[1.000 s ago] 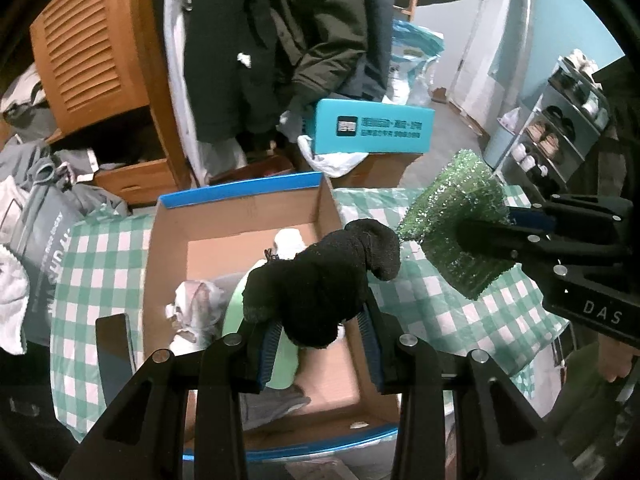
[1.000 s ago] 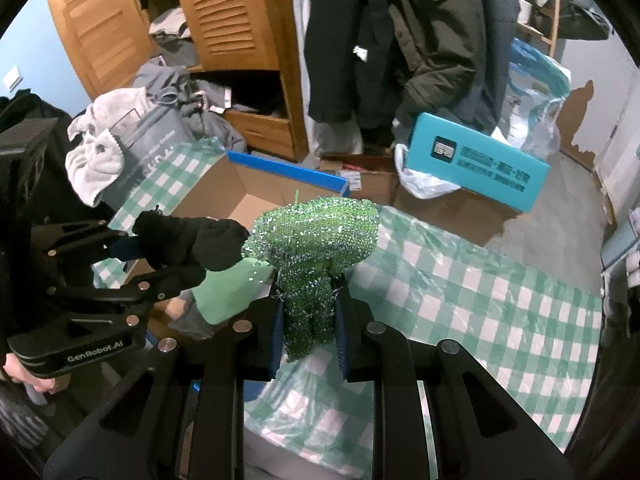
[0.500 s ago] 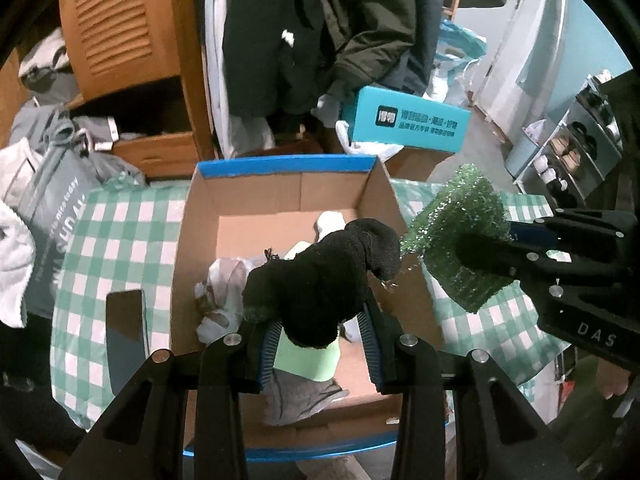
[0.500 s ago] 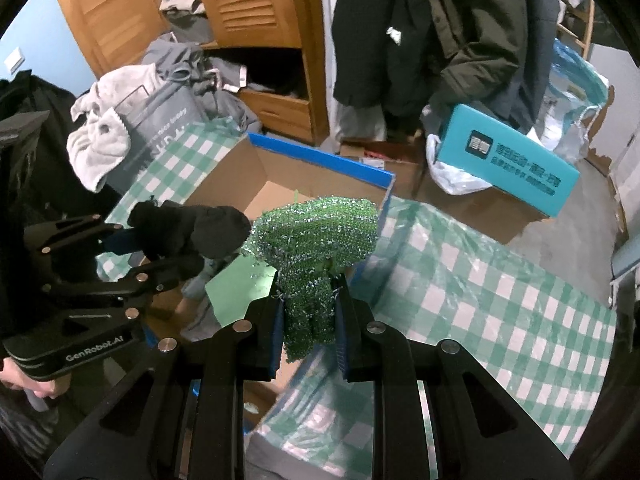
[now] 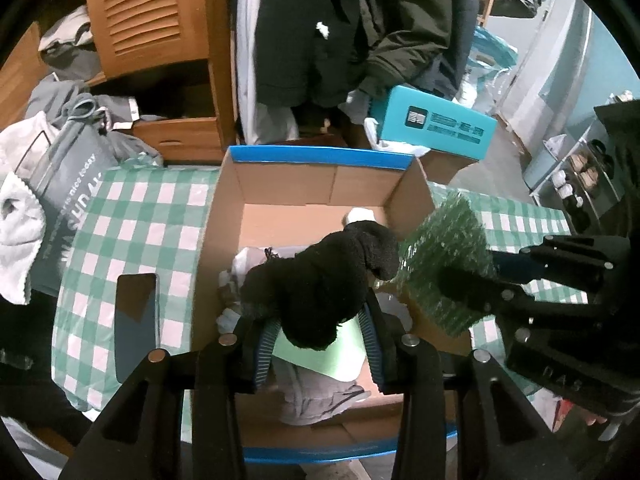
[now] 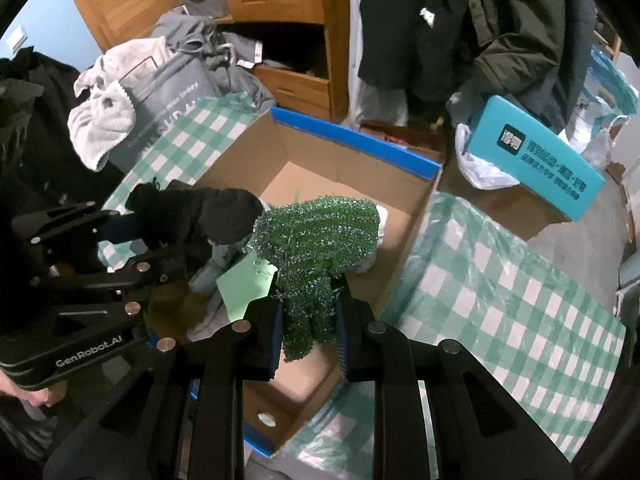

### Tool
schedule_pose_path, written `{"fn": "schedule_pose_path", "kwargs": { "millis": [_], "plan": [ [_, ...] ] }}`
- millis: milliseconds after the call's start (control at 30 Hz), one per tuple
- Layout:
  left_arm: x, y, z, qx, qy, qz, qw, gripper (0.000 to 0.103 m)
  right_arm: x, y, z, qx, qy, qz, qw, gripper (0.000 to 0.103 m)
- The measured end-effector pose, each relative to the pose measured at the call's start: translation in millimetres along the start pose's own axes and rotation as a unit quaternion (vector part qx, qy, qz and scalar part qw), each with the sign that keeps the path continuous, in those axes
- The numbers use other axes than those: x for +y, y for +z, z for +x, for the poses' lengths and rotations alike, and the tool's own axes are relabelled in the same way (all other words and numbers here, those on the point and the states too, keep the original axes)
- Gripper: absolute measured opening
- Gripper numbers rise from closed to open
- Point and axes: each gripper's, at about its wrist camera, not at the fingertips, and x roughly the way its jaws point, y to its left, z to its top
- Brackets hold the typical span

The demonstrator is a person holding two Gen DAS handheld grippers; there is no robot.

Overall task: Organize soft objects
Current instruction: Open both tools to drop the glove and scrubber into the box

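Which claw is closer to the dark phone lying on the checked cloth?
Left. The left claw, gripping a black glove, hangs over the box beside the phone; the right claw sits beyond the box's far side.

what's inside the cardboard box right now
In the cardboard box: grey clothing, a light green sheet, white cloth. The held black item covers the middle.

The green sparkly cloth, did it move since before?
Yes. The green cloth was over the checked tablecloth beside the cardboard box; now it hangs over the box's open inside.
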Motion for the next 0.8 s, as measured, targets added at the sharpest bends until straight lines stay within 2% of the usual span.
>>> {"fn": "schedule_pose_path", "kwargs": {
  "millis": [167, 233, 300, 433, 533, 600, 800],
  "plan": [
    [5.5, 2.0, 1.2, -0.004, 0.016, -0.003, 0.9999, 0.047, 1.7, 2.2, 5.9, 0.007, 0.018, 0.0, 1.0, 0.031],
    [7.7, 2.5, 1.4, -0.005, 0.021, -0.007, 0.9997, 0.054, 2.1, 3.6, 6.3, 0.006, 0.017, -0.001, 1.0, 0.035],
    [10.1, 2.9, 1.4, -0.006, 0.026, -0.011, 0.9996, 0.062, 1.2, 4.4, 6.1, 0.004, 0.013, 0.002, 1.0, 0.047],
    [8.5, 3.4, -1.2, -0.013, 0.034, -0.003, 0.9993, 0.064, -2.4, 5.4, 4.2, 0.002, 0.011, 0.008, 1.0, 0.048],
    [4.0, 3.0, -3.9, -0.017, 0.041, 0.009, 0.999, 0.07, -4.6, 6.4, -1.4, -0.004, 0.005, 0.012, 1.0, 0.049],
    [0.6, 2.6, -7.4, -0.022, 0.042, 0.016, 0.9988, 0.07, -6.0, 5.8, -6.8, -0.01, 0.0, 0.015, 1.0, 0.056],
    [-7.1, 2.7, -20.8, -0.043, 0.045, 0.029, 0.9977, 0.076, -8.6, -0.3, -24.4, -0.02, -0.021, 0.017, 0.999, 0.066]
  ]
}}
